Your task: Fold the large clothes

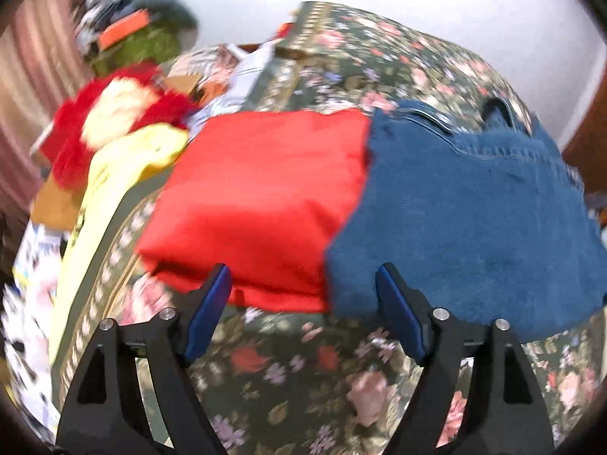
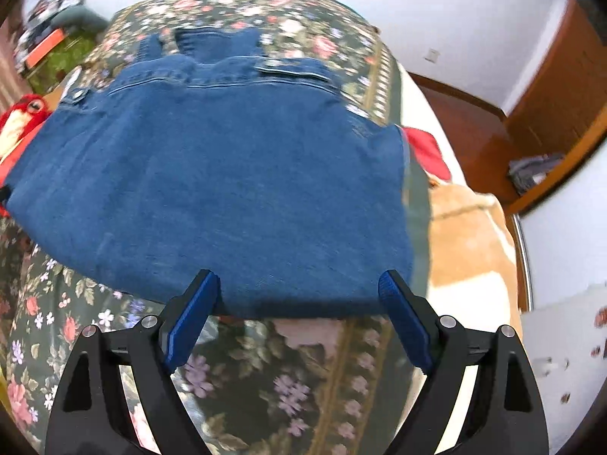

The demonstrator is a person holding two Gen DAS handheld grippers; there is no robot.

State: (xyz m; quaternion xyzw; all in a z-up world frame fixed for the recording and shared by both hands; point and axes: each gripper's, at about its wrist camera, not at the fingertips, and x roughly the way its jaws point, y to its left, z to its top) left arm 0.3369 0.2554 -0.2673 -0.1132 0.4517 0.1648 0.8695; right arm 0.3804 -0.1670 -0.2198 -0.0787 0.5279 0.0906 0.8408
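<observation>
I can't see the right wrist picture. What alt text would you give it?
A folded blue denim garment lies on a dark floral bedspread. The right gripper hovers at its near edge, blue-padded jaws open and empty. A red plush toy peeks in at left, tan cloth at right.

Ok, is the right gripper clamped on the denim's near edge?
No: in the right wrist view the right gripper stands open, its blue pads apart at the folded denim garment's near edge, with nothing pinched between them.

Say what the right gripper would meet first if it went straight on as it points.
Probably the near edge of the folded denim garment; the open right gripper frames it, with floral bedspread beneath. Depth unclear.
</observation>
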